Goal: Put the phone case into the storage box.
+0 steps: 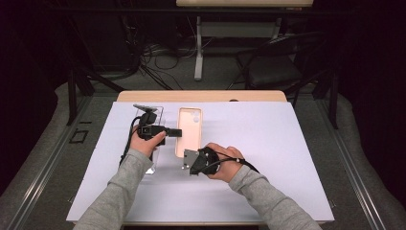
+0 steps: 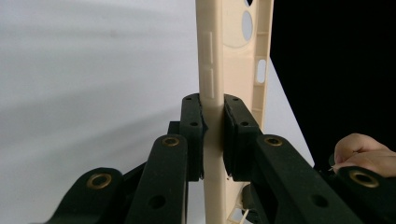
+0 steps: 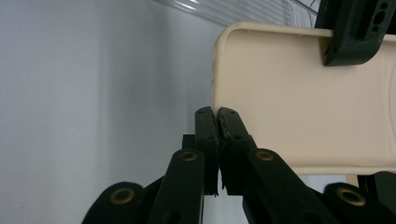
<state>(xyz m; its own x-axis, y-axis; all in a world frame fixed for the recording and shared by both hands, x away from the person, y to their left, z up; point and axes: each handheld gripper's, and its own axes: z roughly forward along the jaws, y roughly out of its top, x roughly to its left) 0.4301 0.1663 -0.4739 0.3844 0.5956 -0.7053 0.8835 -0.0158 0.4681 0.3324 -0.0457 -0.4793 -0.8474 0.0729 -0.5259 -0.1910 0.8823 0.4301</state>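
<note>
Phone case (image 1: 188, 132): beige shell lying on the white sheet (image 1: 287, 158) at mid-bench, back face up, camera cutout at the far end.
Long axis: runs near to far, away from the person.
Right tool (image 1: 191, 162): nearest the person, at the case's near end; jaws drawn together, tips meeting at the near corner rim (image 3: 215, 105) of the case. Whether the rim is caught between the tips cannot be told.
Left tool (image 1: 173, 132): farther out, lying crosswise to the long axis; jaws clamped on the left side wall (image 2: 212, 126) of the case, the pads (image 2: 194, 135) pressing it from both faces.
Bearing of case from tools: rightward of the left tool, forward of the right tool.
Nearer hand: both at the case; the left one has the firm hold.
Clear sleeve (image 1: 152, 111): beyond and beneath the left hand (image 1: 143, 142), left of the case, apart from it.
Bench (image 1: 143, 96): wooden far edge beyond the sheet.
Judgement: a lift should pivot about the left wall, the near corner steadied.
</note>
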